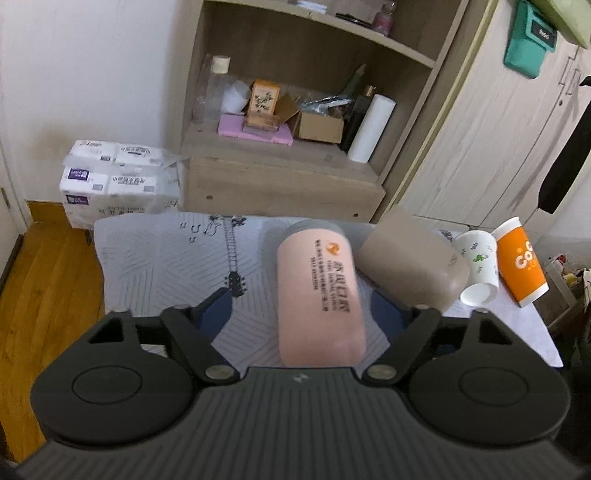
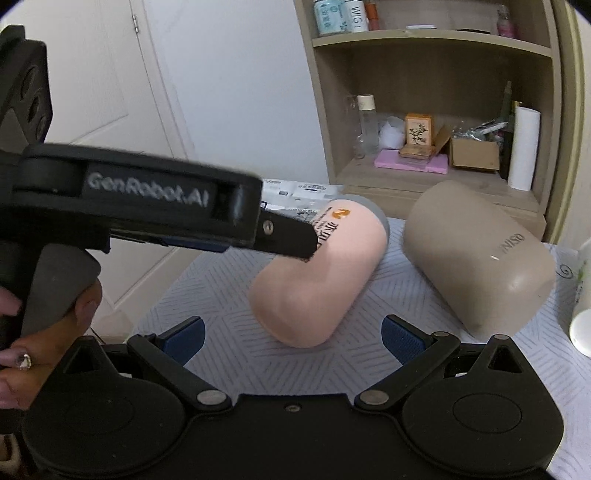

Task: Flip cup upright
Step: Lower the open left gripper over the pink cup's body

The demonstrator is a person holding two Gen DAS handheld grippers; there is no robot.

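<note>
"GenRobot.AI" on the side of the left gripper (image 2: 291,240), "MINISO" partly readable on the grey cup (image 2: 476,254), "CO" in white on the orange paper cup (image 1: 521,262), "WIGI" on a shelf container (image 2: 356,16), pink cup's (image 1: 321,291) Chinese print too blurred to read

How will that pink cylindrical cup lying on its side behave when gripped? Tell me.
The pink cylindrical cup lies on its rounded side, so it will probably roll if nudged. Its smooth matte wall may slip between the open left gripper's fingers. It looks rigid, unlikely to deform.
</note>
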